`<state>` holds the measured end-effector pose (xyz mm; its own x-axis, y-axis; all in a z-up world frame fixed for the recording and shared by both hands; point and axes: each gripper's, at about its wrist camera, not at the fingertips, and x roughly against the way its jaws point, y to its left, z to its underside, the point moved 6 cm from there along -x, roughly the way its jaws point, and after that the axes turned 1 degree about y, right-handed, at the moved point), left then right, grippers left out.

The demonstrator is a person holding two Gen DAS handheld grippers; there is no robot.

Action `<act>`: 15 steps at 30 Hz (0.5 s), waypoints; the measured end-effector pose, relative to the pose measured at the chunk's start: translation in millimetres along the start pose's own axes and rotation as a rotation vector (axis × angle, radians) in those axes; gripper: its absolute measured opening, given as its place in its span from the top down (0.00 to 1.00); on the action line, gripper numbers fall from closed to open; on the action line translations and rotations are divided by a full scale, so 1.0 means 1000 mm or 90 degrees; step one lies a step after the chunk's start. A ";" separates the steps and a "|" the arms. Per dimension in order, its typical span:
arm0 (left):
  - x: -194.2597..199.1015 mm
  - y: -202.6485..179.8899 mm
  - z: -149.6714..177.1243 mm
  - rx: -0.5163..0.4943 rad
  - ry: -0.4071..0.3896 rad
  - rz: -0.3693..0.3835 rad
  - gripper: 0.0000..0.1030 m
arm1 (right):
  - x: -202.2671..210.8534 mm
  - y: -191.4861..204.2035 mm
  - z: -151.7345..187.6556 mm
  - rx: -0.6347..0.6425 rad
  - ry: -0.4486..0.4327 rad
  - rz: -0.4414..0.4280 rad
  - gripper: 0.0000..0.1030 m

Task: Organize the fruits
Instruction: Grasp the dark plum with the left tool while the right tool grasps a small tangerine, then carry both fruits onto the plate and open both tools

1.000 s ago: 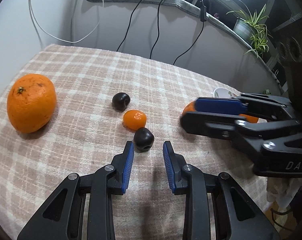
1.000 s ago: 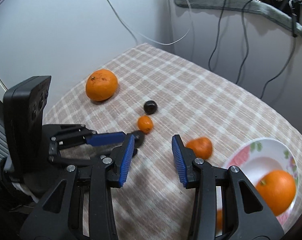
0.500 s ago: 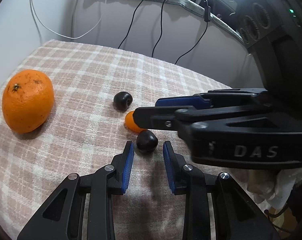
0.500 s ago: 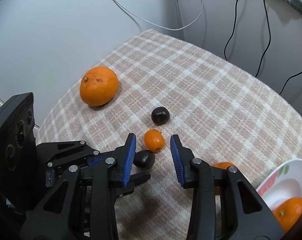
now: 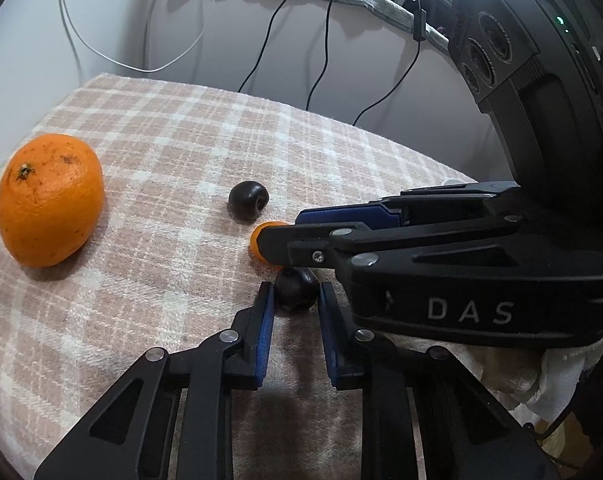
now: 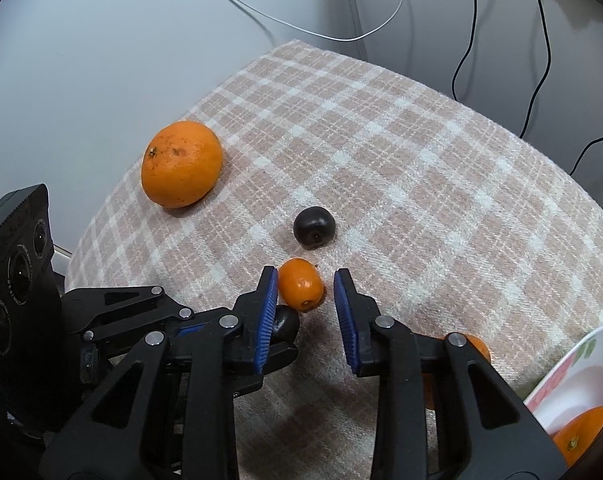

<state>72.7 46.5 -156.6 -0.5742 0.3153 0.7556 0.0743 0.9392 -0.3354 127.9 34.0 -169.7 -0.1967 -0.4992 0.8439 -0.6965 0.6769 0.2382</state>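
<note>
Here, the left gripper [image 5: 294, 304] is set with fingers narrowly parted around a dark plum [image 5: 296, 289] on the checked surface [image 5: 173, 140], contact not discernible. The right gripper [image 6: 306, 306] is spread wider about a small orange fruit [image 6: 301, 284]. A large orange [image 6: 181, 163] and a second plum [image 6: 314, 227] lie apart.

large orange [image 6: 181, 163] far left on cloth-covered table [image 6: 421, 168] | far plum [image 6: 314, 227] centre, behind kumquat [image 6: 301, 284] | near plum [image 5: 295, 289] just in front of kumquat, between left gripper [image 5: 293, 308] fingers | kumquat between right gripper [image 6: 306, 300] fingers | bowl [image 6: 573, 376] at right edge, an orange [image 6: 581, 432] in it | another small fruit [image 6: 477, 346] left of bowl
</note>
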 end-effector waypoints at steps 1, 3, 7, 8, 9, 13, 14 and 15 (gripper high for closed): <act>0.000 0.000 0.000 0.000 0.000 0.000 0.81 | -0.001 0.001 0.000 0.003 0.002 0.001 0.72; 0.000 0.000 0.000 0.000 -0.001 0.000 0.81 | -0.003 0.004 0.001 0.006 0.006 -0.002 0.76; -0.001 0.000 -0.001 -0.002 -0.001 0.001 0.81 | -0.003 0.005 0.001 0.006 0.004 0.000 0.77; 0.000 0.000 0.000 -0.003 0.000 0.002 0.81 | -0.002 0.005 0.001 0.004 0.003 -0.001 0.77; 0.000 0.000 0.000 -0.003 -0.001 0.002 0.81 | -0.002 0.005 0.001 0.002 0.001 -0.001 0.77; 0.004 -0.001 0.001 -0.002 -0.004 0.006 0.81 | 0.006 0.005 -0.001 -0.001 -0.012 0.001 0.77; 0.005 -0.001 0.001 -0.001 -0.006 0.007 0.81 | 0.010 0.006 -0.001 -0.002 -0.018 -0.001 0.77; 0.006 -0.001 0.000 0.000 -0.007 0.008 0.81 | 0.012 0.006 -0.003 -0.003 -0.022 -0.001 0.77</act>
<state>68.9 47.7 -151.9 -0.5824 0.3259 0.7447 0.0822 0.9350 -0.3449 123.2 33.5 -156.9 -0.2191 -0.5191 0.8262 -0.6933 0.6786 0.2425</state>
